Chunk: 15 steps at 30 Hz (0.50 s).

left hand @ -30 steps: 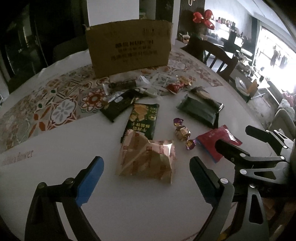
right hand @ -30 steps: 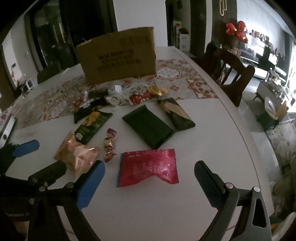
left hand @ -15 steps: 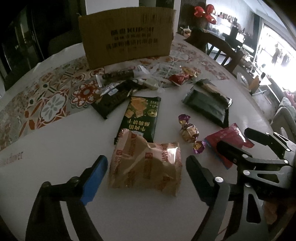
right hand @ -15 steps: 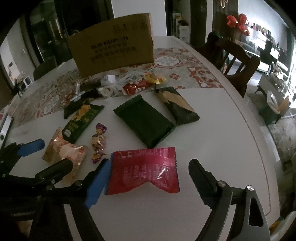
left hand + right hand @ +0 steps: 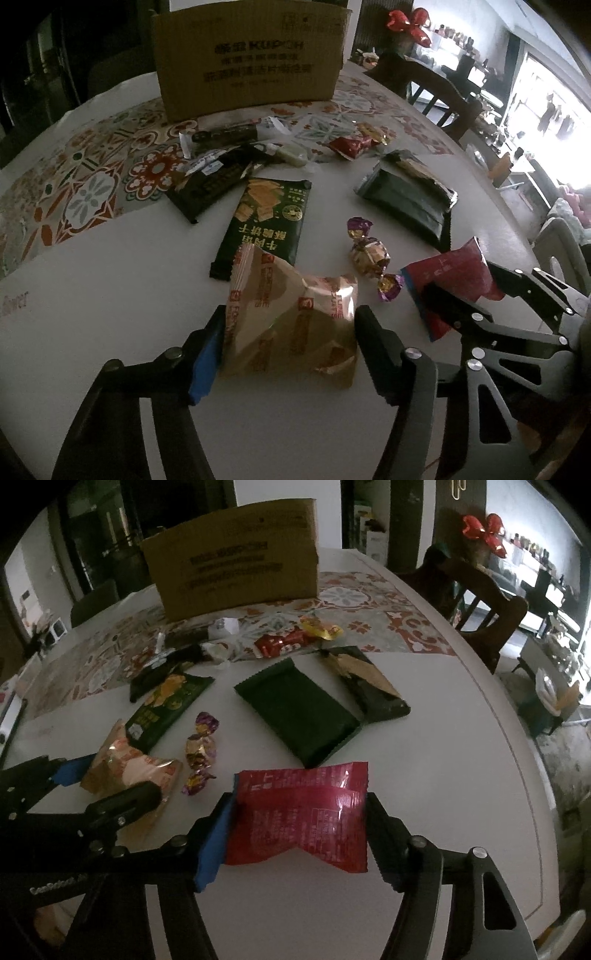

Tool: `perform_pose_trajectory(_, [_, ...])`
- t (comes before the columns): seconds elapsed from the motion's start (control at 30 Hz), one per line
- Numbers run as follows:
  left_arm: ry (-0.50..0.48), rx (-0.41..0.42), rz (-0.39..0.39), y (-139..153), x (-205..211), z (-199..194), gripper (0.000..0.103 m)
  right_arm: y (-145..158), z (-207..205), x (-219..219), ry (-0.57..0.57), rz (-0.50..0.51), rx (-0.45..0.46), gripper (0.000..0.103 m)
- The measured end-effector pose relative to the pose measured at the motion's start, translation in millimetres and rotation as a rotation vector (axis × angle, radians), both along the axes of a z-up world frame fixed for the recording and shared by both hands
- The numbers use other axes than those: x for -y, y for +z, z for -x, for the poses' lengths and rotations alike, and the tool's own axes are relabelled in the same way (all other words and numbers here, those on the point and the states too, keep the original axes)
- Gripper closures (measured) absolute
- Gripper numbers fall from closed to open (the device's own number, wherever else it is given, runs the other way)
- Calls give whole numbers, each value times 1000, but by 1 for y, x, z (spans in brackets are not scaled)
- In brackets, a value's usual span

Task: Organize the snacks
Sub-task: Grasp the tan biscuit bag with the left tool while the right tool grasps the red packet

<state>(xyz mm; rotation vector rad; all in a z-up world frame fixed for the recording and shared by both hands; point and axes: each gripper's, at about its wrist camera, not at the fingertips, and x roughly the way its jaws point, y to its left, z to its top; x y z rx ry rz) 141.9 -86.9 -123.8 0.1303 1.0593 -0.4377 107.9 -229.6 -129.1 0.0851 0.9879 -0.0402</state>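
Both grippers have drawn their jaws in around a packet since the earlier frames, and each packet now fills the gap that stood wide before. At the bottom centre of the left wrist view, the left gripper (image 5: 288,347) has just been closing and its blue pad and black pad now touch the two side edges of the crinkled gold-and-tan foil snack bag (image 5: 291,325), grasping it on the white tabletop (image 5: 110,306). In the right wrist view the right gripper (image 5: 299,830), also just closing, clamps the shiny red plastic snack packet (image 5: 303,812) between its pads at lower centre.

Just beyond the gold bag lies a dark green biscuit packet with yellow print (image 5: 266,221), partly overlapped by it. To its right sit foil-wrapped candies with purple twisted ends (image 5: 369,254), then a flat dark green pouch (image 5: 299,716) at centre frame with a black-and-tan packet (image 5: 365,683) touching its far side. Farther up, small wrappers, a red one (image 5: 280,644) and a yellow one (image 5: 319,627) among them, are scattered along a runner patterned with red and grey floral tiles (image 5: 92,181). A brown cardboard box with printed lettering (image 5: 251,59) stands upright on it at upper centre.

Past the tabletop's curved edge, upper right, are a dark wooden chair (image 5: 480,602), a red bow (image 5: 484,528) and a bright window (image 5: 546,107); the room is dim.
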Motion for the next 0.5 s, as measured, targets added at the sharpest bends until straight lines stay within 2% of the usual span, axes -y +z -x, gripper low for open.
perform_pose_trajectory(0.1, [-4,-3,7,1,0,2,42,1,3,-1,6,-5,2,43])
perform_pose_trajectory(0.17, [-13,-6,20,1,0,3,48,1,4,-1,8,-13,4,50])
perform_pose_trajectory(0.37, [-15,-1,30,4,0,9,50,7,11,-3,7,2,32,56])
perform_pose_trajectory(0.5, [-16,29,36,13,-1,15,51,11,17,-3,6,3,43,57])
